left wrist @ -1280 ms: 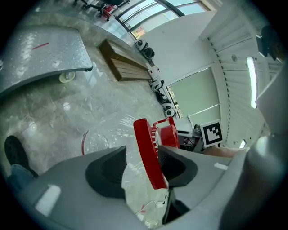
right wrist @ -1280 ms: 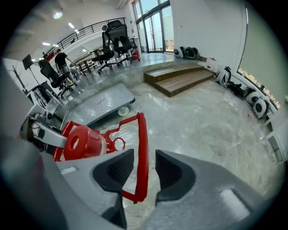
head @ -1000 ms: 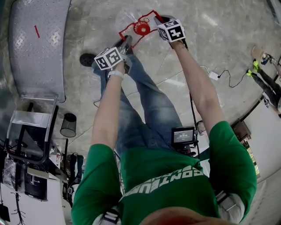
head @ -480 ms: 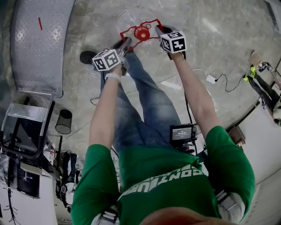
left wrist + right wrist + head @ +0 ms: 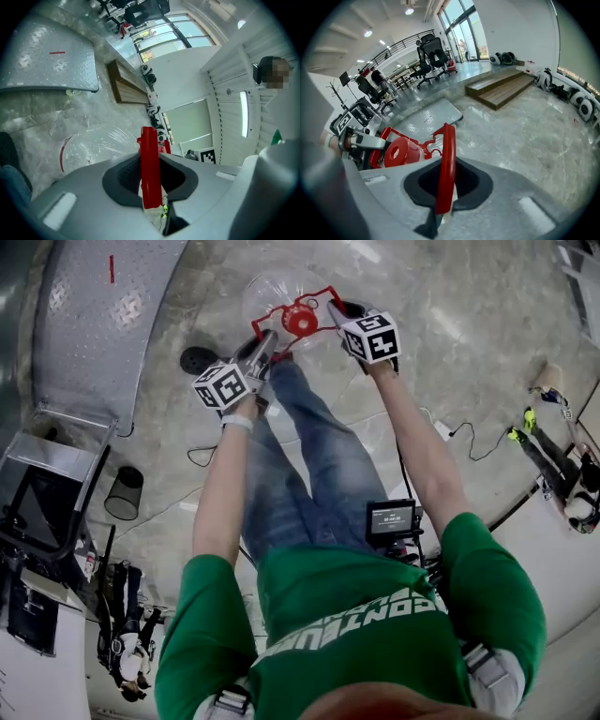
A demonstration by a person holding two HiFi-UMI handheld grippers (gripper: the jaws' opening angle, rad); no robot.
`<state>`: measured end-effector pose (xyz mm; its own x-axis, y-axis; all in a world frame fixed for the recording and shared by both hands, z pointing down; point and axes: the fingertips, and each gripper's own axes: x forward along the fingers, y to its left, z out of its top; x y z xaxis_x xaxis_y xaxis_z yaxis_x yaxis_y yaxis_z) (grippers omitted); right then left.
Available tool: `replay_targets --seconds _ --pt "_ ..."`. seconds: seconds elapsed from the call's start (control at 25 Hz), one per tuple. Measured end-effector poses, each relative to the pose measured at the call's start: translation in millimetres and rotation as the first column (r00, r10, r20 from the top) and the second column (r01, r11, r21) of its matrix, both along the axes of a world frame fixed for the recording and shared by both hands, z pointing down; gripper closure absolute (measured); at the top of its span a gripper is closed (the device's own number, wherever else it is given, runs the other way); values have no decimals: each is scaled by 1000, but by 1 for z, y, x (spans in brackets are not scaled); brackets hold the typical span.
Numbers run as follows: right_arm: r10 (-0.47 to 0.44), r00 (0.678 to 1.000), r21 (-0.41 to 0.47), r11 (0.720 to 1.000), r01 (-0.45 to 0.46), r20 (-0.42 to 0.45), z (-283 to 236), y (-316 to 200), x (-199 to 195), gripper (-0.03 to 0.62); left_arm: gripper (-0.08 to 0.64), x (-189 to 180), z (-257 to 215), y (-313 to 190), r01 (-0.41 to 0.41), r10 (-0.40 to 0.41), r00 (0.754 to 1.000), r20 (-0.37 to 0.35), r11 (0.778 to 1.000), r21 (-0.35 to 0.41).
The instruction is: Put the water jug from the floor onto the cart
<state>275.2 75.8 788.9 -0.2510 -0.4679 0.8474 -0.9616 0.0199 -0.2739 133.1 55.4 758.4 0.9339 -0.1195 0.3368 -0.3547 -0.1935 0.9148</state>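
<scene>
The cart [image 5: 84,343], at the far left, is not yet loaded. The water jug [image 5: 277,292] is held far in the middle and is judged just clear of the floor. Carrying across and setting down are left. Its long axis is kept roughly upright, with the cap [image 5: 302,322] uppermost. The red handle [image 5: 150,168] is clamped by the left gripper [image 5: 265,341] and the right gripper [image 5: 337,310].

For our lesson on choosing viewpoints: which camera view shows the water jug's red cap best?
The right gripper view: the red cap sits close and large, beside the red handle. The head view shows it small, from above. The left gripper view shows the handle and clear jug body, hardly the cap.
</scene>
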Motion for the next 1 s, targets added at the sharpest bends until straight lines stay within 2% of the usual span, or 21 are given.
replay_targets --seconds 0.2,0.4,0.72,0.88,1.0 --pt "-69 998 64 996 68 10 -32 -38 -23 580 480 -23 -36 -28 94 -91 994 -66 994 48" --pt "-139 990 123 983 136 19 -65 -85 -61 578 480 -60 -67 -64 211 -201 972 -123 974 77" --pt "-252 966 214 948 236 53 -127 -148 -105 577 480 -101 -128 -110 385 -358 909 -215 917 102" --pt "-310 947 241 928 283 81 -149 -178 -153 577 480 -146 -156 -130 443 -408 880 -242 890 111" --pt "-359 928 261 909 324 96 -167 -196 -188 575 480 -179 -176 -141 496 -456 850 -264 861 110"
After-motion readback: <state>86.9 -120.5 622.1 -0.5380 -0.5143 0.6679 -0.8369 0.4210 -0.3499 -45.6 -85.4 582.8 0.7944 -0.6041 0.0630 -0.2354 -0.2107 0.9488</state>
